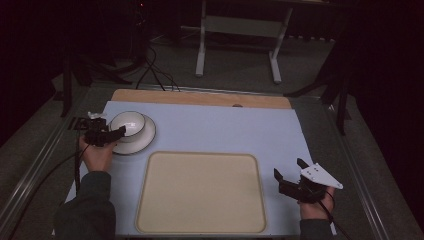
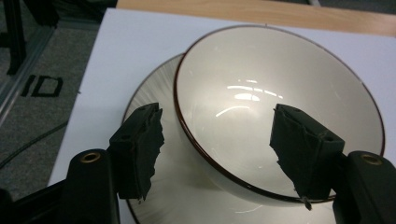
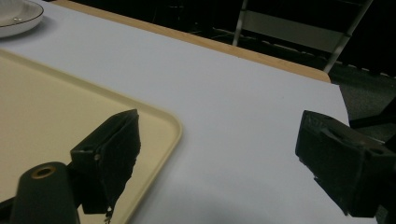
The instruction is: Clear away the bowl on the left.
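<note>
Early stage, by the look of it. Left claw (image 1: 116, 133) spread wide at the near rim of the white bowl (image 1: 127, 124), one jaw outside the wall and one inside over the hollow, straddling the rim in the left gripper view but not yet closed on it. Bowl (image 2: 280, 107) sitting in a shallow plate (image 1: 145, 141), both dark-rimmed, near the far left corner of the counter (image 1: 225, 127). Nothing lifted so far, judging from the bowl resting squarely on the plate.

Right claw (image 1: 289, 172) open too, holding nothing, hovering low over the near right part of the counter, just beside the right edge of the beige tray (image 1: 200, 192). Tray bare, lying at the middle of the near edge. Likely left to do: closing on the bowl rim, lifting, and probably carrying bowl or plate over to the tray, though the goal stays a guess.

Counter covered by a pale blue-white sheet, with a strip of bare wood (image 1: 200, 97) along the far edge. Beyond it, grey carpeted floor (image 1: 235, 65), the white legs of another table frame (image 1: 201, 47), black cables (image 1: 155, 72) trailing on the floor, and dark stands at either side. Room dim, background mostly black.
</note>
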